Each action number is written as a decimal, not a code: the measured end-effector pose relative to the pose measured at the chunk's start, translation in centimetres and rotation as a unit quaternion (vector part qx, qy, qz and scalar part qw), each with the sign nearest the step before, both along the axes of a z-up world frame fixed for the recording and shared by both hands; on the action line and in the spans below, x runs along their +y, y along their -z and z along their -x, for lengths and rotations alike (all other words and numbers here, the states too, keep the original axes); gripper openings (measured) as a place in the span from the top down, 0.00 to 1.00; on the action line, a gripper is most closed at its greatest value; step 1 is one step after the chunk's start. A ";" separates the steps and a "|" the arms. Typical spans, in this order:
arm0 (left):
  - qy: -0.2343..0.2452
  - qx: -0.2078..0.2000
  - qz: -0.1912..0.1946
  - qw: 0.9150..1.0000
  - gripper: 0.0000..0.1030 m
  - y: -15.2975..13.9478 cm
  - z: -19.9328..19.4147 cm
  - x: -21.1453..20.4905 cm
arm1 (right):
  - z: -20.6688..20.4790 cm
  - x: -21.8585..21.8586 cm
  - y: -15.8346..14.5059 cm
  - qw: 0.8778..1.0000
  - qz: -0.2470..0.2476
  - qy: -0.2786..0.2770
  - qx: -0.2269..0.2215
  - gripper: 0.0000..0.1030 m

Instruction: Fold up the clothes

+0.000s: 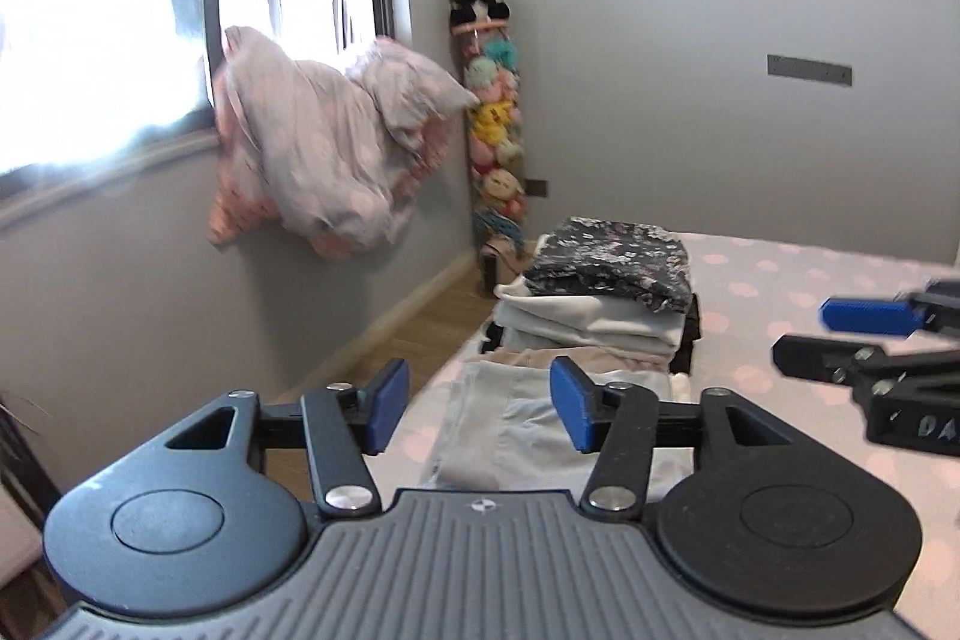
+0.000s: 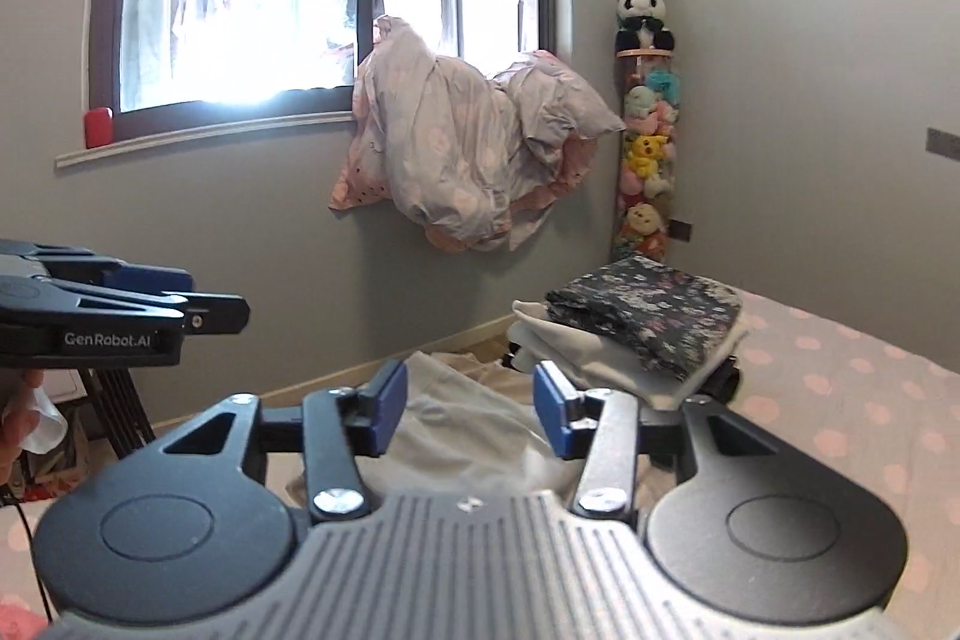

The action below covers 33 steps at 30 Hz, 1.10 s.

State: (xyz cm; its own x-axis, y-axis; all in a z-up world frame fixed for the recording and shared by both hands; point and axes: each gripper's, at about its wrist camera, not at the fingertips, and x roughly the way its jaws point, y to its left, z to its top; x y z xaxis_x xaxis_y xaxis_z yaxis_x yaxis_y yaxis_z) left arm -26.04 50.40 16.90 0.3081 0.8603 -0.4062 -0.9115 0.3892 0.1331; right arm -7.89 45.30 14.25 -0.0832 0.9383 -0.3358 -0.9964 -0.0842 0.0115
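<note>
A pale grey-white garment (image 1: 528, 418) lies folded flat on the pink-dotted bed (image 1: 810, 280), just beyond my left gripper (image 1: 480, 406), which is open and empty above it. Behind it stands a stack of folded clothes (image 1: 594, 322) topped by a dark floral piece (image 1: 612, 262). My right gripper (image 2: 468, 409) is open and empty over the same pale garment (image 2: 468, 430). The stack (image 2: 606, 352) with the floral piece (image 2: 648, 310) sits beyond it to the right. Each gripper shows in the other's view, the right gripper (image 1: 840, 340) at the right edge, the left gripper (image 2: 198, 304) at the left.
A crumpled quilt (image 2: 468, 148) hangs over the window sill. A tall tube of plush toys (image 2: 645, 148) with a panda on top stands in the corner. A red cup (image 2: 98, 127) sits on the sill. The bed (image 2: 870, 400) stretches to the right; wooden floor lies left of it.
</note>
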 end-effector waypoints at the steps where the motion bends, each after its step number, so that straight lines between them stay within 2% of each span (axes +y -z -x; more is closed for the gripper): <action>1: -0.005 0.008 -0.003 1.000 0.36 0.0 -0.2 -1.0 | 0.2 -1.0 -0.2 1.000 0.000 0.001 -0.001 0.49; 4: -0.004 0.018 0.001 1.000 0.31 -0.1 -0.6 -3.8 | 0.6 -3.7 -0.4 1.000 0.000 0.003 -0.003 0.47; 5: -0.006 0.017 0.003 1.000 0.23 -0.2 -0.7 -4.6 | 0.8 -4.6 -0.4 1.000 0.000 0.001 -0.003 0.47; 6: -0.008 0.014 0.004 1.000 0.19 -0.2 -0.6 -5.5 | 0.8 -5.5 -0.2 1.000 -0.001 0.003 -0.002 0.47; 8: -0.011 0.011 0.004 1.000 0.18 0.0 -0.6 -7.1 | 1.0 -7.2 0.1 1.000 -0.003 0.006 -0.001 0.46; 11: -0.042 0.016 0.007 0.999 0.12 1.0 -0.7 -9.1 | 1.1 -9.1 1.0 1.000 0.003 0.016 -0.002 0.46; 14: -0.053 0.007 0.012 0.998 0.12 2.4 -0.6 -11.1 | 1.0 -11.2 2.1 1.000 -0.001 0.030 -0.007 0.41; 16: -0.053 -0.002 0.031 0.998 0.12 3.3 -0.5 -12.1 | 1.1 -12.4 2.9 0.999 -0.002 0.044 -0.013 0.40; 21: -0.059 -0.026 0.064 0.996 0.12 4.9 -0.1 -14.5 | 1.3 -15.2 4.6 0.998 0.008 0.059 0.012 0.35; 28: -0.090 -0.019 0.076 0.993 0.12 6.6 0.2 -17.9 | 2.0 -18.7 6.3 0.997 0.009 0.080 0.016 0.33; 33: -0.087 -0.020 0.097 0.991 0.12 7.8 0.5 -19.2 | 2.4 -19.9 7.9 0.997 0.030 0.071 0.030 0.32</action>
